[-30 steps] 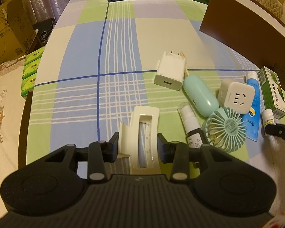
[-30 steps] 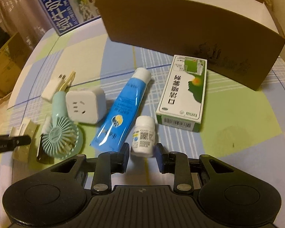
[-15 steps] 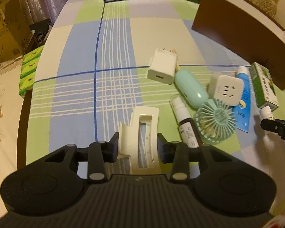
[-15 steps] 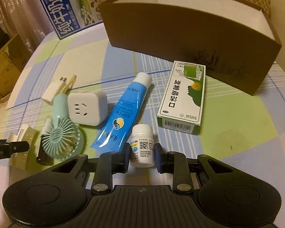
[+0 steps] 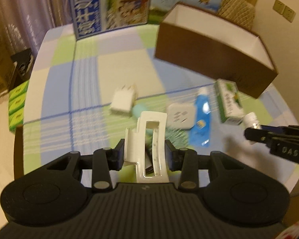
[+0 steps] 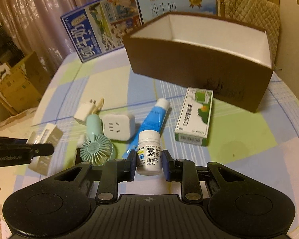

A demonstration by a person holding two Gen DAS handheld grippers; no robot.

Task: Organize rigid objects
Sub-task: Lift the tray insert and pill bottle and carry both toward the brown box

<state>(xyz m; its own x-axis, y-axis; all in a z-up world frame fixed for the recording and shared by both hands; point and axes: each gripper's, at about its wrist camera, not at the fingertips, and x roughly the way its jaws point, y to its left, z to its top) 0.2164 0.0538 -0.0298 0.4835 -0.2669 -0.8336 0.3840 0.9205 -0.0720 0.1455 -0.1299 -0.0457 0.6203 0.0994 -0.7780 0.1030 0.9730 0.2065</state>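
My left gripper [image 5: 145, 154] is shut on a cream plastic bracket [image 5: 149, 137] and holds it lifted above the checked tablecloth; it also shows in the right wrist view [image 6: 42, 145]. My right gripper [image 6: 148, 163] is shut on a small white pill bottle [image 6: 149, 152], lifted off the cloth; the bottle shows in the left wrist view [image 5: 252, 119]. An open brown box [image 6: 199, 67] with a white inside stands at the back right.
On the cloth lie a white charger [image 6: 84, 112], a mint hand fan [image 6: 95, 145], a white socket cube [image 6: 117, 126], a blue tube [image 6: 151, 119] and a green-white carton [image 6: 195, 115]. Milk cartons [image 6: 101, 33] stand at the far edge.
Both grippers have risen with their objects. The bracket and the pill bottle have left the cloth. Both views now tilt up toward the brown box.
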